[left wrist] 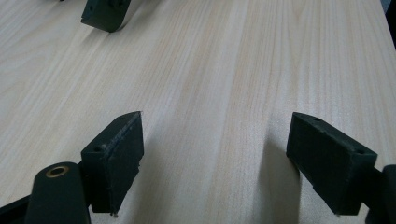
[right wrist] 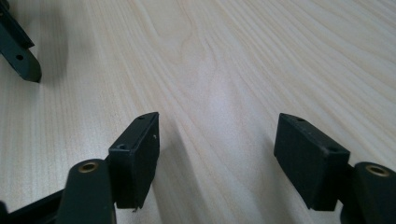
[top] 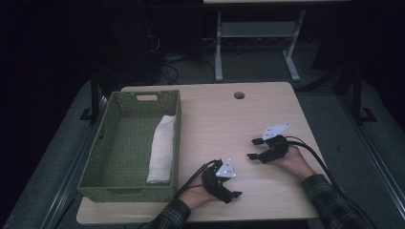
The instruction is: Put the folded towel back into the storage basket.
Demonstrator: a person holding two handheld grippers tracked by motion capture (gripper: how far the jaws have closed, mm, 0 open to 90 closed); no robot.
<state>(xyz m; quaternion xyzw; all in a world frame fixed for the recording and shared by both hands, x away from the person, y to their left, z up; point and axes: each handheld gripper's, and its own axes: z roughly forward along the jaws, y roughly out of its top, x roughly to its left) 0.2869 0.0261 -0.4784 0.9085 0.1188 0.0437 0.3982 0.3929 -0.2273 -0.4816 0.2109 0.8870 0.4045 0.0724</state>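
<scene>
The basket (top: 128, 148) is serving as the landmark here, sitting at the left of the counter (top: 215, 119). Inside it, lying along the basket's right wall, is the cloth (top: 161, 149), a white roll resting on the woven floor. Its long axis is running from the near right corner of the basket toward the far wall, with the far end leaning a little rightward against the rim; neither end is marked out as a head or tail, so it is pointing simply away from the person.

The cloth is looking soft and light, likely to sag and unroll if lifted by one end. Pinching it across its middle, or at both ends at once, is seeming the safer hold; the fabric should not slip, and nothing about it is fragile.

Just right of the basket's near corner, the left gripper (top: 229, 191) is resting low over bare wood, its fingers (left wrist: 116, 156) standing released and wide, grasping nothing. Farther right of the basket, well apart from it, the right gripper (top: 255, 149) is aiming back toward the basket, its fingers (right wrist: 137, 154) likewise spread and empty, with only wood grain showing between them.
</scene>
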